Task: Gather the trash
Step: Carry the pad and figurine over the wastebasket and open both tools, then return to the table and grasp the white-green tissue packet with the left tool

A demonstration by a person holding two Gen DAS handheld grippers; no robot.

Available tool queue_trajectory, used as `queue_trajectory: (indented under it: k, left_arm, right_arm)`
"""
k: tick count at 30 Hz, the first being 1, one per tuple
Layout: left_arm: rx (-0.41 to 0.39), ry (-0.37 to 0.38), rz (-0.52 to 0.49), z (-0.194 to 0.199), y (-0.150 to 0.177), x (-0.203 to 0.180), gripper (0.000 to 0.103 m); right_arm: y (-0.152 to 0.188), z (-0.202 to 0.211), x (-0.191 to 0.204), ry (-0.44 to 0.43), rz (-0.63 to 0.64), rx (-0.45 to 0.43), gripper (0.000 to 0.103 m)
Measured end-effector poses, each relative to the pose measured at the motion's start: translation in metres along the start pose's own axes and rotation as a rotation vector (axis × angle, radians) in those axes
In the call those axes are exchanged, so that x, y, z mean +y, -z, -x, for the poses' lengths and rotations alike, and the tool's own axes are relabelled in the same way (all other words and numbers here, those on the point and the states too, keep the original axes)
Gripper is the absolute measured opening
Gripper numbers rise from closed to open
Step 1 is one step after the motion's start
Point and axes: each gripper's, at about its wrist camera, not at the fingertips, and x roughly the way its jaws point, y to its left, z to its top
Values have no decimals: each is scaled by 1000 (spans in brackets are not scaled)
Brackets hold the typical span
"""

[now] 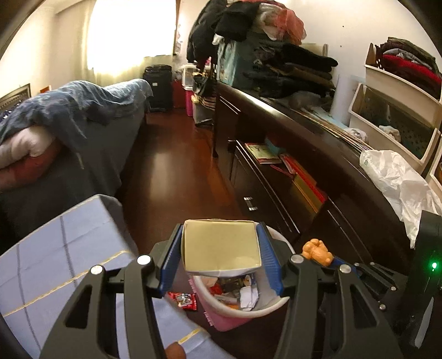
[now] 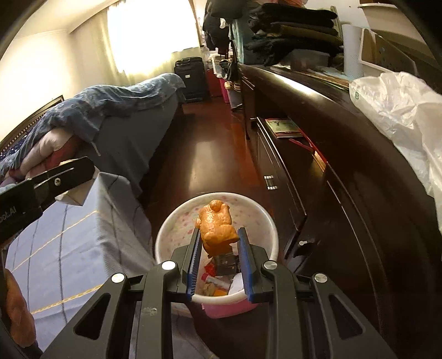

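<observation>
On my left lay the bed [image 1: 83, 132], and nearer me a blue checked cloth [image 1: 63, 248] covered something boxy. My left gripper [image 1: 221, 248] was clamped on a pale box [image 1: 221, 245], its blue pads [image 1: 171, 259] pressing both sides, and it held the box over the bin [image 1: 229, 312]. The bin stood on the wood floor [image 1: 176, 171] between the cloth and the dark dresser [image 1: 317, 154], already holding scraps of paper and wrappers. A red wrapper [image 1: 183, 299] lay on the floor just beside the bin's left side. My right gripper [image 2: 218, 240] was clamped on an orange figure [image 2: 216, 223], also above the bin's mouth; what the figure depicted I could not make out, perhaps a small animal. Further right, a white plastic bag [image 2: 400, 110] sat crumpled on top of the dresser, with folded clothes [image 2: 295, 24] stacked farther along it.
</observation>
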Motion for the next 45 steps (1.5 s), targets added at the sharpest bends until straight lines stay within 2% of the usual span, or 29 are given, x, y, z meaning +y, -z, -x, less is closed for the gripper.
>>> queue_trajectory:
  k: [10,30,32,34,38,41,45]
  left_arm:
    - [80,37,17,-56,0,0,54]
    - [181,63,76,-118,8,10,56]
    - [182,63,77,-119,8,11,63]
    - [182,63,81,-120,8,11,72]
    - [172,61,94,-119,6,13,86]
    - [170,73,103,-117,4,15,90]
    - [155,63,100,-106,4,17,90]
  right_arm:
    - [-1,-49,-12,18,-21,65,27]
    - [5,-93,-14,37,-25,119,27]
    - [5,-94,-14,42,-22,119,29]
    - [5,-95,-15,46,-18,117,38]
    - [6,-96,-16,56,-18,118,44]
    - [7,-93,-15,65,-11,116,48]
    - [7,-83,-11,80,3,114,51]
